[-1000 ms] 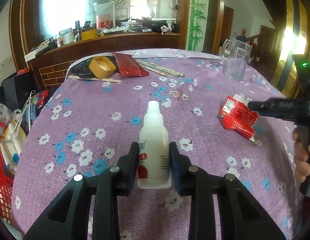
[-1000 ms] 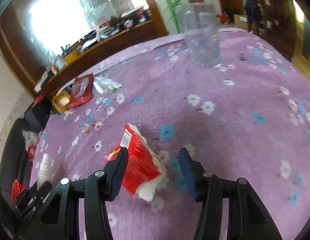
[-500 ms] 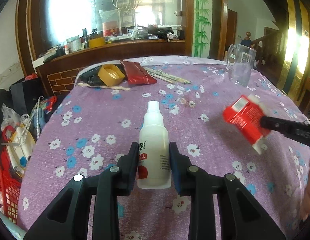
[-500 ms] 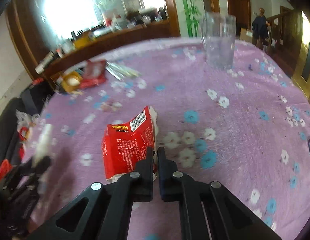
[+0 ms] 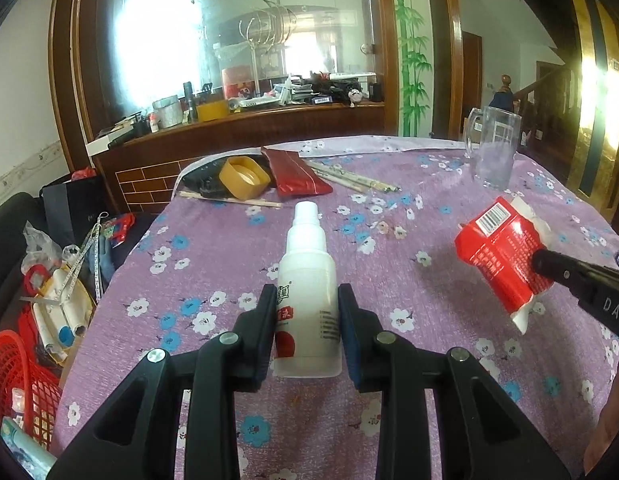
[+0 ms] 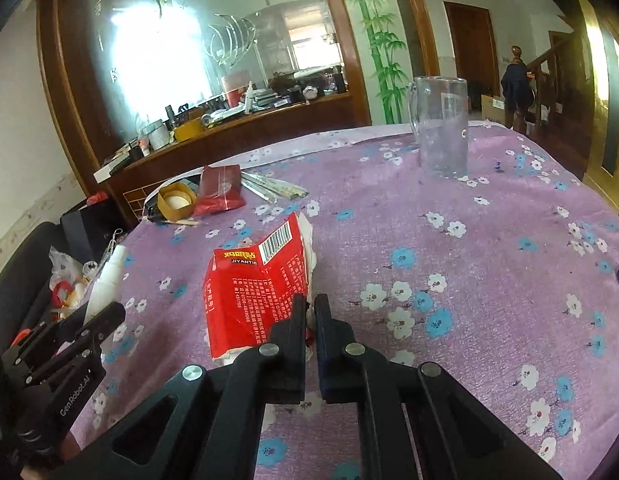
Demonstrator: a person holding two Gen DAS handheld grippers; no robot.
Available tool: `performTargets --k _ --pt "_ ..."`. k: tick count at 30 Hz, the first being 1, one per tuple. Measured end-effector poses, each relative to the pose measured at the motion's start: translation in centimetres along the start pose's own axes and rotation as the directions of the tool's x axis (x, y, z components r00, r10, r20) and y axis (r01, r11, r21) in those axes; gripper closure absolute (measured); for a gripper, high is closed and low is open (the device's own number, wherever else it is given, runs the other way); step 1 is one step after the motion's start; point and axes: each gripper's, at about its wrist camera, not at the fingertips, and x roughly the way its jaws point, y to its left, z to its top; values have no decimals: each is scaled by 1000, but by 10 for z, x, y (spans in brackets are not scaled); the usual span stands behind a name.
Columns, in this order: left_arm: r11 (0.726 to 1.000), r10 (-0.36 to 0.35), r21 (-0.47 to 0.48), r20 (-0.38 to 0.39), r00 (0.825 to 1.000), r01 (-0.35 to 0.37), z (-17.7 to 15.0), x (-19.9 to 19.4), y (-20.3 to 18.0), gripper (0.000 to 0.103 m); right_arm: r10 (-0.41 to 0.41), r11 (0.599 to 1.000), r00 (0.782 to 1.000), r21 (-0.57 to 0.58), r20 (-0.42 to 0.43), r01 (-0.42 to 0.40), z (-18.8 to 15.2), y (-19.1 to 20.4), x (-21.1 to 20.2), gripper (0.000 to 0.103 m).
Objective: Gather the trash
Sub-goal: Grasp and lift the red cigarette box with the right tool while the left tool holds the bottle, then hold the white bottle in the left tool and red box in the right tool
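Two trash items in hand above the floral tablecloth (image 6: 489, 248): red packet (image 6: 255, 284), barcoded and printed "JIYANTIE", pinched by the right gripper (image 6: 310, 312); white bottle (image 5: 307, 280), red label unreadable, clamped in the left gripper (image 5: 307, 316); pickup judged done, next comes carrying both to a bin, none identifiable.

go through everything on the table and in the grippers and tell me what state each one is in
left gripper: shut on the white bottle
white bottle: capped, held off the table
right gripper: shut on the red packet
red packet: torn open, crumpled, lifted
glass mug: upright, looks empty
yellow tape roll: lying flat
dark red pouch: lying flat
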Motion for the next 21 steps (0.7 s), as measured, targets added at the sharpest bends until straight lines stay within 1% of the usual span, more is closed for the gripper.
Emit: performTargets --k 21 --pt "1000 15 -7 14 1000 -15 1 -4 3 74 4 999 999 -53 32 -2 -3 12 -7 98"
